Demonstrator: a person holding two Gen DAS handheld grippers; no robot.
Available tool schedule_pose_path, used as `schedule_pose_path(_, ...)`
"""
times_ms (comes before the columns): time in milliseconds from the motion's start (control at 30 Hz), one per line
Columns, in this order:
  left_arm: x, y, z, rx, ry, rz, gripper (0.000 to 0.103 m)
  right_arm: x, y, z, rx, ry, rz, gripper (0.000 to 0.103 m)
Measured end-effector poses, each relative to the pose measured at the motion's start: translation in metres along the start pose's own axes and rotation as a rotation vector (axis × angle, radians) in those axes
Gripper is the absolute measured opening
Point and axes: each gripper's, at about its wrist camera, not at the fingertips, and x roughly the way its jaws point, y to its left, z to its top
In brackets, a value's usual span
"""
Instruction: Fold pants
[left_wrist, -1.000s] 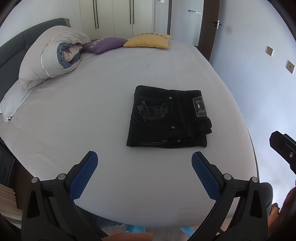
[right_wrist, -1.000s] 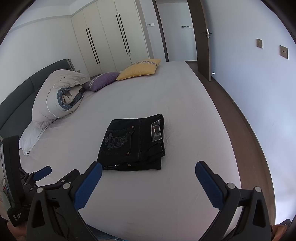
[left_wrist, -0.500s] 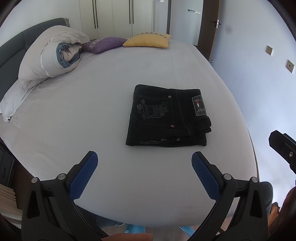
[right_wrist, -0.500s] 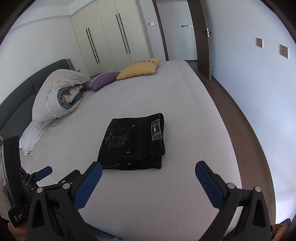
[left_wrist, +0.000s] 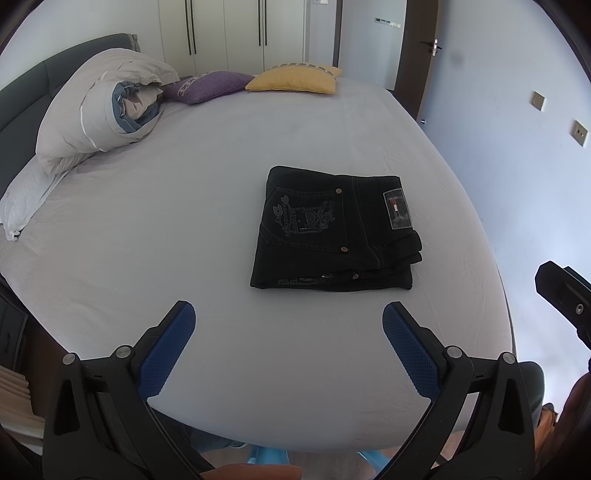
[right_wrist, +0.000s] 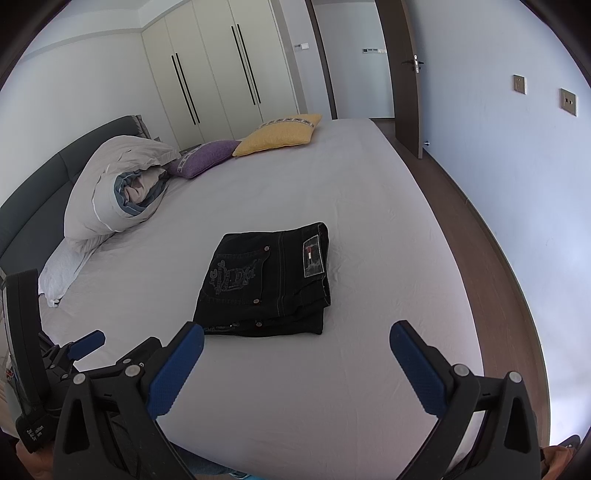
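Both the left gripper (left_wrist: 288, 325) and right gripper (right_wrist: 297, 341) are held spread wide and empty above the bed's (left_wrist: 184, 229) near edge, black pants (left_wrist: 332, 229) laid folded flat beyond.

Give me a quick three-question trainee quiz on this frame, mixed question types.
1. True or false: the folded black denim pants are clamped in the left gripper.
2. Multiple choice: which item lies nearest the yellow square cushion? A) purple cushion B) white pillow C) rolled grey duvet
3. Fill in: the right gripper is ____ (open/shut).

Key:
1. False. The pants lie free on the pale bed sheet, ahead of both grippers, and nothing touches them.
2. A. The purple cushion sits right beside it at the far edge of the bed.
3. Open. Its blue pads stand wide apart with nothing between them.
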Motion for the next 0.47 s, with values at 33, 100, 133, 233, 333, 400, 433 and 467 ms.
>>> schedule_pose_path(33, 0.0007, -0.0006, -0.0003, 0.000, 0.000, 0.000, 0.103, 0.0001, 0.0005, -0.0007, 0.000, 0.001, 0.000, 0.103)
schedule_pose_path(100, 0.0012, -0.0009, -0.0005, -0.001, 0.002, 0.000, 0.103, 0.0001, 0.0004, -0.0005, 0.000, 0.000, 0.000, 0.103)
schedule_pose_path(133, 0.0012, -0.0009, -0.0007, -0.001, 0.002, -0.001, 0.103, 0.0001, 0.0004, -0.0005, -0.001, 0.000, 0.000, 0.103)
schedule_pose_path(233, 0.0011, -0.0005, -0.0008, -0.003, 0.001, -0.002, 0.103, -0.0004, 0.0008, -0.0016, 0.000, 0.001, 0.000, 0.103)
schedule_pose_path(333, 0.0011, 0.0000, -0.0013, -0.010, -0.004, -0.001, 0.103, -0.0002, 0.0007, -0.0003, 0.001, 0.001, -0.001, 0.103)
schedule_pose_path(400, 0.0020, 0.0008, -0.0006, -0.015, -0.002, 0.000, 0.103, -0.0007, 0.0010, -0.0038, 0.004, 0.002, -0.001, 0.103)
schedule_pose_path(433, 0.0027, 0.0018, -0.0006, -0.020, 0.001, -0.003, 0.103, -0.0011, 0.0005, -0.0048, 0.005, 0.001, -0.001, 0.103)
schedule_pose_path(467, 0.0034, 0.0030, 0.0000, -0.025, 0.003, -0.007, 0.103, -0.0030, 0.0002, -0.0061, 0.006, -0.002, -0.003, 0.103)
